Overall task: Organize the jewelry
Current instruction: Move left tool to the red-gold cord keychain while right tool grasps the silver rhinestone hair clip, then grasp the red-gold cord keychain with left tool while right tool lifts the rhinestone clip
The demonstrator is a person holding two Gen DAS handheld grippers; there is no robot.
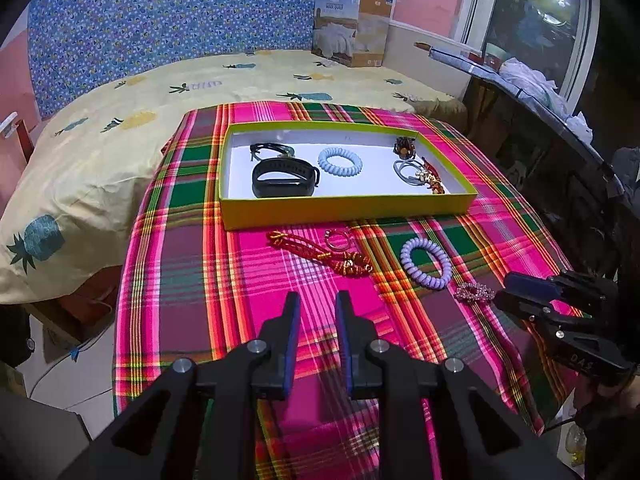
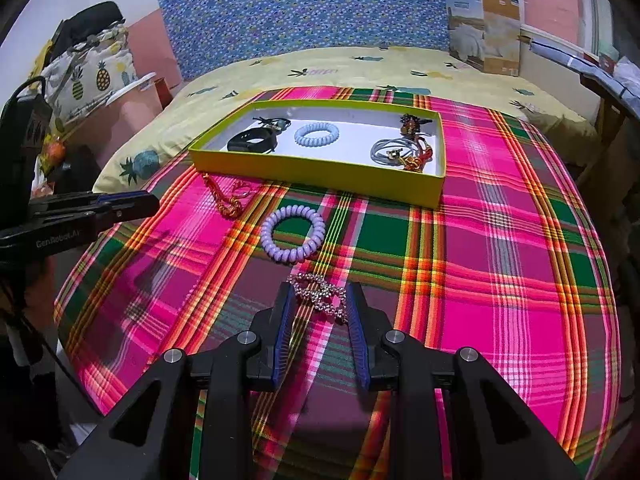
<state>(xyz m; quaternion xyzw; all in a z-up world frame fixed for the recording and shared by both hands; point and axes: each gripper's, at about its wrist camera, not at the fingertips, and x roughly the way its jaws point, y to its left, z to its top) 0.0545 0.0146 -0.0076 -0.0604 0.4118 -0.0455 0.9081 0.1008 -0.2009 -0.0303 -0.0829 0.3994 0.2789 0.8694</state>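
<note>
While the left gripper [image 1: 317, 304] hangs over bare cloth with its jaws parted and nothing between them, the right gripper [image 2: 320, 300] sits low over a sparkly brooch [image 2: 320, 294] that lies on the plaid cloth [image 2: 500, 280]. That brooch rests between the two blue pads [image 2: 285, 320], close to both, but whether they press on it or only bracket it cannot be told. Just beyond it on the cloth lies a lilac coil hair tie [image 2: 293, 239], and farther off to the left, near the front wall of the box, a red and gold beaded necklace [image 1: 320, 254] with a small ring [image 1: 336, 239] beside it. Behind these stands a shallow yellow-green box [image 1: 344, 210] with a white floor. Inside it, on the left, are a black wristband [image 1: 285, 178] and a dark cord bracelet [image 1: 272, 149]; in the middle a pale blue coil hair tie [image 1: 340, 161]; on the right a brown hair claw [image 1: 405, 147] and a tangle of grey hair bands with gold and red pieces [image 1: 420, 174]. Past the cloth spreads a yellow pineapple-print bedsheet [image 1: 120, 128], with a cardboard package [image 1: 352, 28] at its far edge.
</note>
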